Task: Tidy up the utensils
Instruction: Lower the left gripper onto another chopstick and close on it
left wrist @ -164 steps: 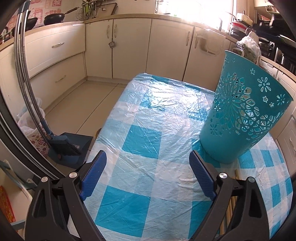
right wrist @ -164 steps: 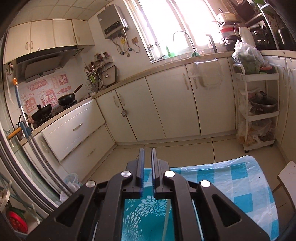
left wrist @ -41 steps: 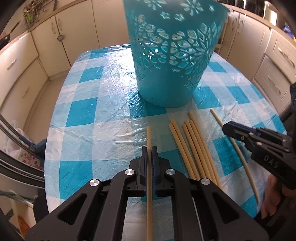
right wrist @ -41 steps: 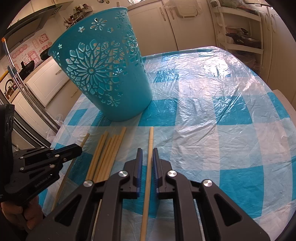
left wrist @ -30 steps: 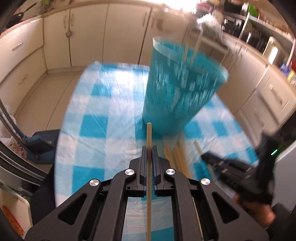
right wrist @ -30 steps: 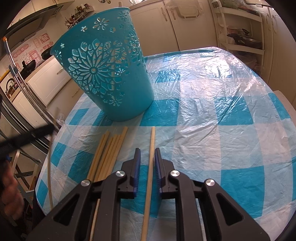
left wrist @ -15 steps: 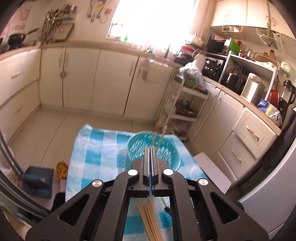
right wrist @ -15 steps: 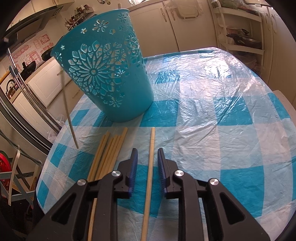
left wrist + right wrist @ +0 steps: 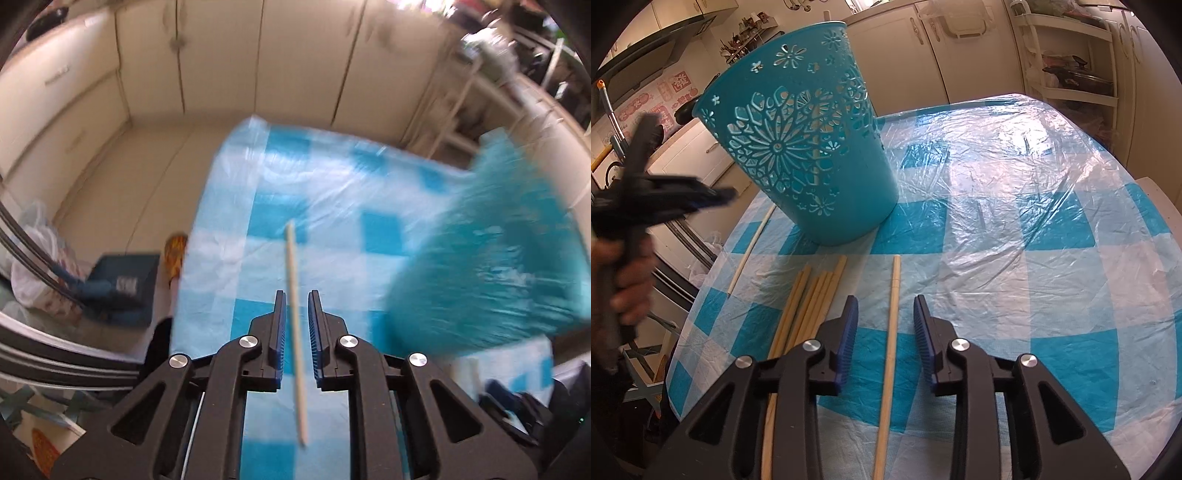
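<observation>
A teal cut-out basket (image 9: 809, 147) stands on the blue-checked table (image 9: 1015, 240), blurred in the left wrist view (image 9: 491, 258). My left gripper (image 9: 296, 306) is slightly open and a pale chopstick (image 9: 295, 328) lies between its jaws without touching them. This chopstick (image 9: 750, 251) lies on the table left of the basket. The left gripper (image 9: 676, 195) hovers above it. My right gripper (image 9: 884, 314) is open over a single chopstick (image 9: 890, 339). A bundle of several chopsticks (image 9: 805, 310) lies to its left.
Cream kitchen cabinets (image 9: 221, 62) line the far walls. A white shelf rack (image 9: 1071, 55) stands at the right. The table's left edge drops to the floor, where a dark blue dustpan (image 9: 122, 284) sits. A hand (image 9: 624, 284) holds the left gripper.
My left gripper has come down from above the basket to the table's left side and opened, letting go of its chopstick. My right gripper has opened wider around the single chopstick.
</observation>
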Tool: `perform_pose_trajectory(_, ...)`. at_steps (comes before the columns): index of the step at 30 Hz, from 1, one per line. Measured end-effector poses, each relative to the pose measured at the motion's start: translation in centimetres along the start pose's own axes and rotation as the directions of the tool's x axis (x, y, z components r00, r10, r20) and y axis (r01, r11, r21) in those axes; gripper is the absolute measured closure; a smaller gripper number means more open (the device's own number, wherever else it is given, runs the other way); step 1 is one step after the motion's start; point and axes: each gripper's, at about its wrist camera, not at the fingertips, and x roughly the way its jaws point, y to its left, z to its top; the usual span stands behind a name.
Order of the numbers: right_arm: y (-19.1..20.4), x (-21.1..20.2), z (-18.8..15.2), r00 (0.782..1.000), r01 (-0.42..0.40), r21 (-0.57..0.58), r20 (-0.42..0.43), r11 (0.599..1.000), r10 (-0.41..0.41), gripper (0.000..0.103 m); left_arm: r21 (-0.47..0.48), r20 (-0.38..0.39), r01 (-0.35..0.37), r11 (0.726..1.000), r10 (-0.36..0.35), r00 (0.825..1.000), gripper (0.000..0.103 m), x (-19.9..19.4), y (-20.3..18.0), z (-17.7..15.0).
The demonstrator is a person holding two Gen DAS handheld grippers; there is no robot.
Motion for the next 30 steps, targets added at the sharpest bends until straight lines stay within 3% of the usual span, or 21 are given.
perform_pose_trajectory(6,0.0,0.0,0.0,1.000,0.001,0.000,0.000,1.000,-0.001,0.071,0.015,-0.008,-0.083,0.996,0.083,0.996,0.077,4.1,-0.3,2.3)
perform_pose_trajectory(11,0.1,0.1,0.1,1.000,0.000,0.002,0.001,1.000,0.000,0.070,0.079,0.000,-0.128,0.989,0.129,0.992,0.075,5.6,-1.6,3.3)
perform_pose_trajectory(14,0.2,0.2,0.1,1.000,0.001,0.001,0.001,1.000,-0.001,0.070,0.096,0.008,-0.120,0.988,0.119,0.993,0.075,5.8,-1.9,3.2)
perform_pose_trajectory(16,0.2,0.2,0.0,1.000,0.000,0.001,0.001,1.000,0.000,0.070,0.102,0.014,-0.122,0.987,0.121,0.993,0.080,5.9,-2.2,3.2)
perform_pose_trajectory(17,0.2,0.2,0.0,1.000,0.000,0.001,0.001,1.000,0.000,0.070,0.100,0.015,-0.118,0.988,0.117,0.993,0.093,5.9,-2.2,3.2)
perform_pose_trajectory(18,0.2,0.2,0.1,1.000,0.000,0.001,0.001,1.000,0.000,0.070,0.095,0.003,-0.091,0.991,0.092,0.996,0.098,5.8,-2.0,3.3)
perform_pose_trajectory(22,0.3,0.2,0.0,1.000,0.000,0.002,0.002,1.000,0.000,0.070,0.062,0.009,-0.036,0.997,0.035,0.999,0.098,4.3,-1.3,3.0)
perform_pose_trajectory(26,0.3,0.3,0.0,1.000,0.002,-0.001,0.002,1.000,-0.002,0.070,0.014,0.098,0.038,0.999,-0.039,0.994,0.098,-0.8,-0.5,2.9)
perform_pose_trajectory(28,0.3,0.3,0.0,1.000,0.003,-0.001,0.002,1.000,-0.003,0.070,0.005,0.179,0.100,0.995,-0.099,0.979,0.098,-4.8,-0.7,3.2)
perform_pose_trajectory(30,0.3,0.3,0.0,1.000,0.002,-0.001,0.002,1.000,-0.002,0.070,0.012,0.271,0.165,0.986,-0.162,0.949,0.098,-9.0,-1.3,3.9)
